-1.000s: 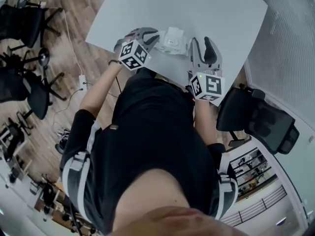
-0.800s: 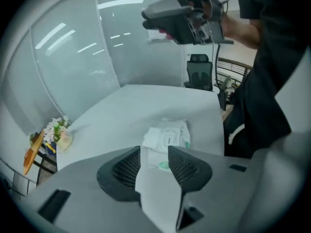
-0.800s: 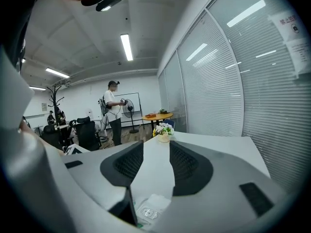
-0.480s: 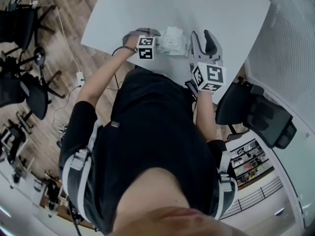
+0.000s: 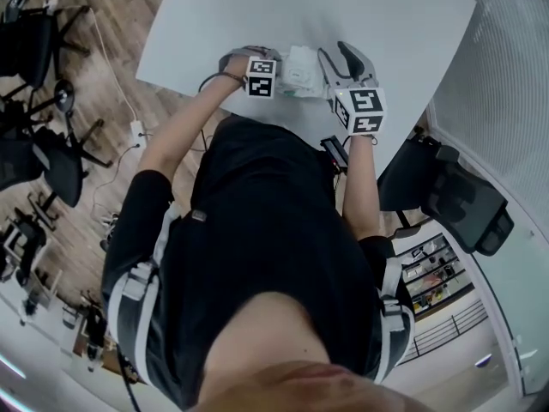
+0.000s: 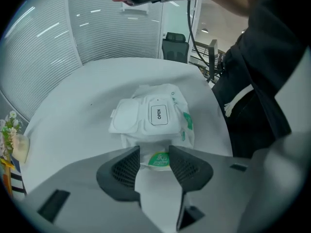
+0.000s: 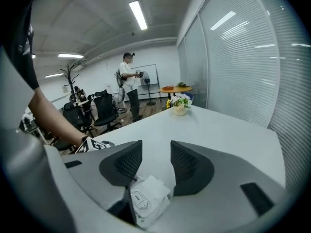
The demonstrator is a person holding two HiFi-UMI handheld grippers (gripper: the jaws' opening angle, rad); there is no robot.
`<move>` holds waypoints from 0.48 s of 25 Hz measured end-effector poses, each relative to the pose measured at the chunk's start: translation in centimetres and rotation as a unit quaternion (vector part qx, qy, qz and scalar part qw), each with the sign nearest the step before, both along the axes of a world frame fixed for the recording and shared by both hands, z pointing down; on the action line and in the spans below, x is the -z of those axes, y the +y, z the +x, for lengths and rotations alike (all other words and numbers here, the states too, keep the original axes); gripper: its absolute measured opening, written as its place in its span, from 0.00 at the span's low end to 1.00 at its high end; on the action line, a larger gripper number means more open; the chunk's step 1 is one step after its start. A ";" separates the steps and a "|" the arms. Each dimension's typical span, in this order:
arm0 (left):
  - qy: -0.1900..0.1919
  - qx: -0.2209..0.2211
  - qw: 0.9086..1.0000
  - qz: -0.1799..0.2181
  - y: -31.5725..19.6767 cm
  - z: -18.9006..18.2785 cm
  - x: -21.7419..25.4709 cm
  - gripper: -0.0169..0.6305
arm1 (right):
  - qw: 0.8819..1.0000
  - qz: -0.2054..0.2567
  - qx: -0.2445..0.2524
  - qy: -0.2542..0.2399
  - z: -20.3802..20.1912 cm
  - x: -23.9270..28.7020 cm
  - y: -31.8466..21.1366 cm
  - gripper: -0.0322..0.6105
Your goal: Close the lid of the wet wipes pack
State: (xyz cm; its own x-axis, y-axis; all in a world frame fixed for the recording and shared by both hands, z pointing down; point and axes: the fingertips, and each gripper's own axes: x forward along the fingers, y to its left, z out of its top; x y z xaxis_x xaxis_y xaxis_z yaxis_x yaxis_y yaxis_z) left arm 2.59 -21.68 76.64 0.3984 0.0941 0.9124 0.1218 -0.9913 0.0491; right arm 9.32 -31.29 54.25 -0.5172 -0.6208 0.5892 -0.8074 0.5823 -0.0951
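Note:
A white wet wipes pack [image 6: 163,125] lies on the white table [image 6: 73,110], near its edge. The pack's plastic lid [image 6: 127,118] is flipped open to the left of the "OPEN" sticker [image 6: 159,115]. My left gripper [image 6: 154,165] points steeply down at the pack's near end. Its jaws are open, and the green-labelled end sits between the tips without being pressed. In the head view the pack [image 5: 302,69] lies between both grippers. My right gripper [image 5: 333,50] hovers just right of it. Its jaws [image 7: 155,149] are opening and empty, with the pack [image 7: 148,198] below them.
A flower pot [image 7: 180,106] stands at the table's far end. A person [image 7: 129,81] stands beyond it among office chairs. A black chair [image 5: 455,200] is close on my right. More chairs [image 5: 34,33] stand on the wooden floor at the left. Blinds cover the wall along the table's right.
Both grippers came down toward the pack. The left one tipped downward and its jaws went from shut to open at the pack's near end. The right one moved in closer.

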 end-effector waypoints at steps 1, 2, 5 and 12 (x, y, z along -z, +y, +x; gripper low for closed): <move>-0.001 -0.002 1.000 -0.003 -0.1 0.0 -0.1 0.31 | 1.000 -0.018 0.022 0.004 -0.4 -0.9 -0.1 0.36; -0.002 -0.004 1.000 -0.005 -0.1 0.0 -0.2 0.31 | 0.998 -0.038 0.046 0.008 -0.9 -2.0 0.0 0.36; 0.002 -0.005 1.000 -0.008 -0.2 -0.2 -0.2 0.31 | 0.986 -0.107 0.125 0.031 -2.1 -5.8 0.3 0.37; 0.006 -0.006 1.000 -0.015 -0.6 -0.5 -0.5 0.32 | 0.943 -0.222 0.224 0.107 -1.7 -15.9 0.4 0.39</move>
State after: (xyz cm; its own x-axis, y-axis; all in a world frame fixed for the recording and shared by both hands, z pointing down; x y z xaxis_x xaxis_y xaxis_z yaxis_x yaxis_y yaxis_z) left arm 2.11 -22.24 77.11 0.4084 0.1261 0.9041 0.1337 -0.9880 0.0774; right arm 7.65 -30.91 70.15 -0.5090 -0.0356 0.8600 -0.5188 0.8100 -0.2735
